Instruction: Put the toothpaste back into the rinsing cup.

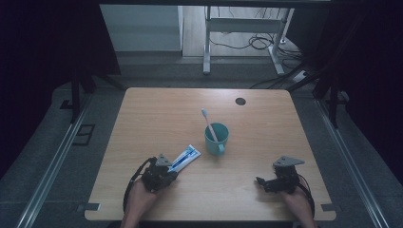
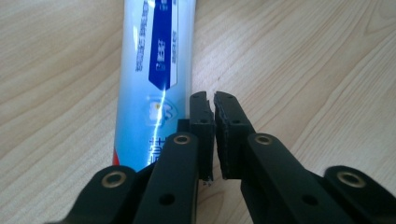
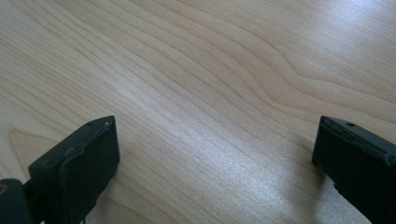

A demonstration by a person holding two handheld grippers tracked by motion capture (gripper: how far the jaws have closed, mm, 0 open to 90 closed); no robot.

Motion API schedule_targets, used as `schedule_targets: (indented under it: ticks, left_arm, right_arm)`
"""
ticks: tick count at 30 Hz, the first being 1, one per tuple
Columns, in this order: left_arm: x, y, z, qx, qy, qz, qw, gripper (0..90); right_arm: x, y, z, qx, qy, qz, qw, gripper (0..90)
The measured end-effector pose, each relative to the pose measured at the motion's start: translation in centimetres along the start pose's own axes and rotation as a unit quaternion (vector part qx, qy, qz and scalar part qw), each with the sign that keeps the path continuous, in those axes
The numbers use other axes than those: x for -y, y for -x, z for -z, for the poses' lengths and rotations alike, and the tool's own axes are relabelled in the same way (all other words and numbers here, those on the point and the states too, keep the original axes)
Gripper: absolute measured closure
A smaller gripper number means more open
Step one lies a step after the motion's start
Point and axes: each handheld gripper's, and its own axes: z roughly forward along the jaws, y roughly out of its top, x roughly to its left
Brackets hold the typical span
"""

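Black jaws of the left gripper point(image 2: 214, 105) stand almost together in the left gripper view, with only a thin slit between the pads and nothing caught in it. They sit low over the wooden table point(image 2: 303, 60), and the toothpaste tube point(image 2: 156, 70) lies flat just beside them, along the outer face of one jaw; whether that jaw actually touches the tube is hard to say from this angle. The tube is white and pale blue with a dark blue panel of print.

From the high view, the left gripper point(image 1: 167, 170) lies near the table's front edge, held by the person's left hand point(image 1: 140, 194), and the tube point(image 1: 184, 158) runs from its tips slantwise away toward the middle of the table.

At the same depth, well apart on the other side, the right gripper point(image 1: 260, 182) rests in the person's right hand point(image 1: 298, 202). In the right gripper view its jaws are spread wide, one at each lower corner of the frame, with bare wood grain between them and nothing held.

Farther in, just beyond the tube's far end, a teal mug point(image 1: 216, 138) stands upright with a toothbrush point(image 1: 208, 124) leaning in it, head up. Farther still, near the table's back edge, is a small dark round cable hole point(image 1: 240, 101).
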Motion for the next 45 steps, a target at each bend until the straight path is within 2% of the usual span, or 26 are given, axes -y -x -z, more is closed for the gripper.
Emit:
schedule_targets:
  ticks: [6,10,12,14,15,22,24,28,30,31,32,37,40,45]
  left_arm:
    - [-0.8,-0.3,0.8,-0.006,0.012,-0.001,0.9999,70.0]
    - [-1.4,-0.6,1.0,-0.011,0.007,-0.002,0.9999,61.1]
    - [-1.6,-0.9,0.9,-0.010,0.000,-0.001,0.9999,54.5]
    - [-1.9,-1.2,0.8,-0.012,-0.008,-0.001,0.9999,52.2]
    - [-2.0,-1.4,0.7,-0.010,-0.012,0.000,0.9999,47.2]
    - [-2.9,-2.2,-0.5,-0.021,-0.055,0.005,0.9983,38.6]
    - [-3.0,-2.3,-0.7,-0.021,-0.059,0.006,0.9980,36.6]
    - [-3.5,-2.4,-1.3,-0.019,-0.081,0.003,0.9965,33.5]
    - [-3.8,-2.5,-1.8,-0.015,-0.102,0.000,0.9947,31.8]
    - [-3.8,-2.5,-1.8,-0.015,-0.102,0.000,0.9947,31.7]
    - [-3.9,-2.5,-2.1,-0.013,-0.113,-0.004,0.9936,31.1]
    - [-4.4,-2.7,-2.6,-0.009,-0.123,-0.005,0.9924,30.9]
    - [-4.8,-2.6,-3.0,-0.009,-0.138,-0.009,0.9903,33.4]
    - [-5.4,-2.5,-3.7,-0.013,-0.168,-0.018,0.9856,35.1]
  right_arm:
    - [0.0,0.0,0.0,0.000,0.000,0.000,1.0000,0.8]
    - [0.0,0.0,0.0,0.000,0.000,0.000,1.0000,0.8]
    - [0.0,0.0,0.0,0.000,0.000,0.000,1.0000,0.8]
    - [0.0,0.0,0.0,0.000,0.000,0.000,1.0000,0.8]
    - [0.0,0.0,0.0,0.000,0.000,0.000,1.0000,0.8]
    - [0.0,0.0,0.0,-0.001,0.000,0.000,1.0000,0.8]
    - [0.0,0.0,0.0,-0.001,0.000,0.000,1.0000,0.8]
    - [0.0,0.0,0.0,0.000,0.000,0.000,1.0000,0.8]
    - [0.0,0.0,0.0,0.000,0.000,0.000,1.0000,0.8]
    - [0.0,0.0,0.0,0.000,0.000,0.000,1.0000,0.8]
    - [0.0,0.0,0.0,0.000,0.000,0.000,1.0000,0.8]
    - [0.0,0.0,0.0,0.000,-0.001,0.000,1.0000,0.8]
    - [0.0,0.0,0.0,0.000,-0.002,0.000,1.0000,0.8]
    - [0.0,0.0,0.0,-0.001,-0.002,0.000,1.0000,0.8]
